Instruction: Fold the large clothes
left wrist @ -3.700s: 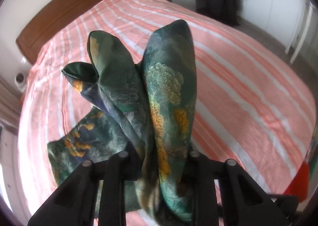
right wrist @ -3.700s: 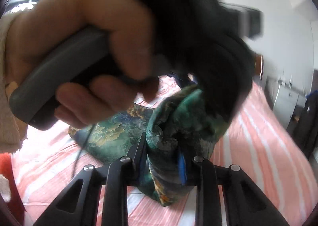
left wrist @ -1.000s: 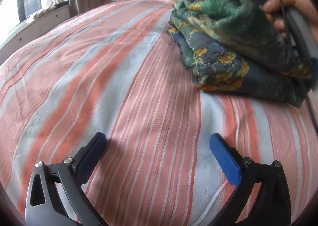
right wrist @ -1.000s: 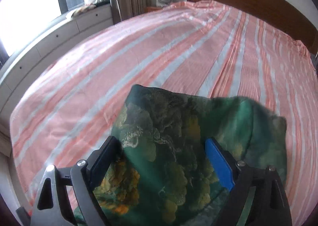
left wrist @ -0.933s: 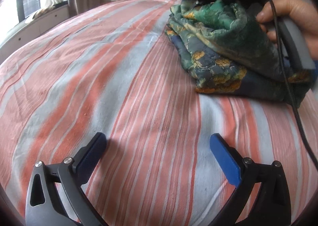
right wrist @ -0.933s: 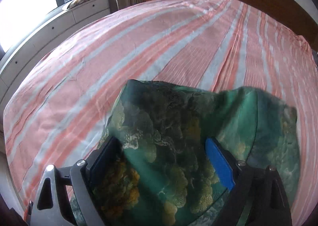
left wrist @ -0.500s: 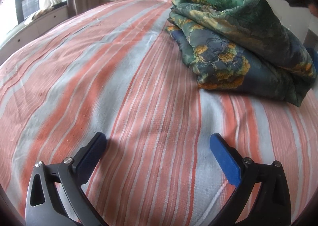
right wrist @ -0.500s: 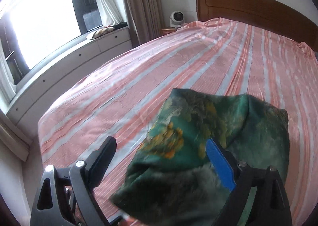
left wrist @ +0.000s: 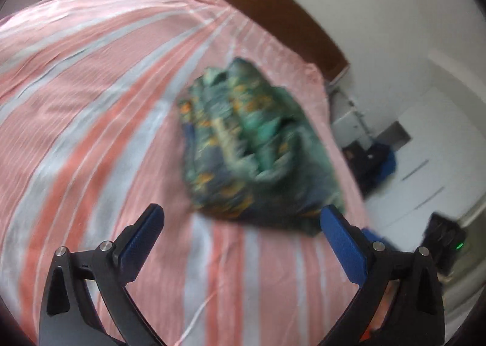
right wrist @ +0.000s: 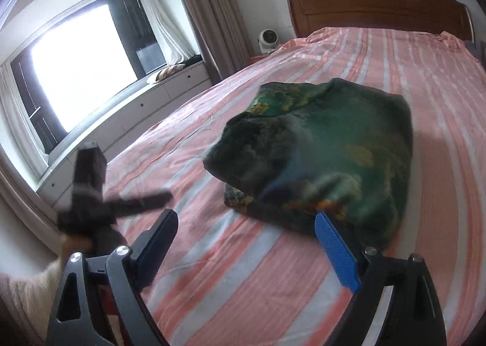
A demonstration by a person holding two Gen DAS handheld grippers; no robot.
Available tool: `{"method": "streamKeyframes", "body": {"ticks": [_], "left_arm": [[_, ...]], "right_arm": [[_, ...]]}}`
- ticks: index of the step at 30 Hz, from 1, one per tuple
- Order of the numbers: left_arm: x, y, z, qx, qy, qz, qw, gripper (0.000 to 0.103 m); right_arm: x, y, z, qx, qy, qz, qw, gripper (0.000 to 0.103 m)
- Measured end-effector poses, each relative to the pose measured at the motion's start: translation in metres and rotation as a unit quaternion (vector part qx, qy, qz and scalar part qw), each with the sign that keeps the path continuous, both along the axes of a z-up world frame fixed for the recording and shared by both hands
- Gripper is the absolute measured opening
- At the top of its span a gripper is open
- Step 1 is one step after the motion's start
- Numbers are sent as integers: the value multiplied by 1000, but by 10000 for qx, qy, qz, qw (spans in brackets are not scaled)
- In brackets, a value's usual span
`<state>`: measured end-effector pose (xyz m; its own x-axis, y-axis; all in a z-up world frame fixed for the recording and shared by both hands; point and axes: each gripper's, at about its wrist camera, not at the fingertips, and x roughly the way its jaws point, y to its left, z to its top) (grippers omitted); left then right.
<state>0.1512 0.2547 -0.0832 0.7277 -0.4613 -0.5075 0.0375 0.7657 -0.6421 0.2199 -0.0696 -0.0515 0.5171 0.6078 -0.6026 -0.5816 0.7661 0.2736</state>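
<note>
Both claws (left wrist: 240, 224) (right wrist: 246, 230) now clear of garment (right wrist: 319, 151), wide.

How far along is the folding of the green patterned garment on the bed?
Done: the green patterned garment lies as a folded bundle on the striped bedsheet. In hand: nothing; the left hand-held gripper and right hand-held gripper are open and empty. Left: perhaps tidying.

The green garment (right wrist: 328, 145), seemingly floral with orange, lies on a pink-and-white striped bedsheet (right wrist: 410, 254).
</note>
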Motion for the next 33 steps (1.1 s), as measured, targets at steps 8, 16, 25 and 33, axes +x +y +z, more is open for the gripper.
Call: {"method": "streamKeyframes", "body": {"ticks": [8, 16, 25, 33], "left_arm": [[138, -41, -21, 1753, 1366, -350, 9744, 103], [158, -56, -60, 2553, 1590, -644, 9515, 103], [184, -40, -105, 879, 2299, -1173, 9621, 103], [162, -68, -79, 1672, 1984, -882, 9617, 67]], "right_arm": [[2, -58, -17, 146, 234, -490, 9984, 91], [115, -135, -44, 1850, 1657, -1053, 9629, 97], [219, -93, -124, 2287, 2920, -538, 9271, 101], [214, -53, -95, 462, 1917, -468, 9793, 77]]}}
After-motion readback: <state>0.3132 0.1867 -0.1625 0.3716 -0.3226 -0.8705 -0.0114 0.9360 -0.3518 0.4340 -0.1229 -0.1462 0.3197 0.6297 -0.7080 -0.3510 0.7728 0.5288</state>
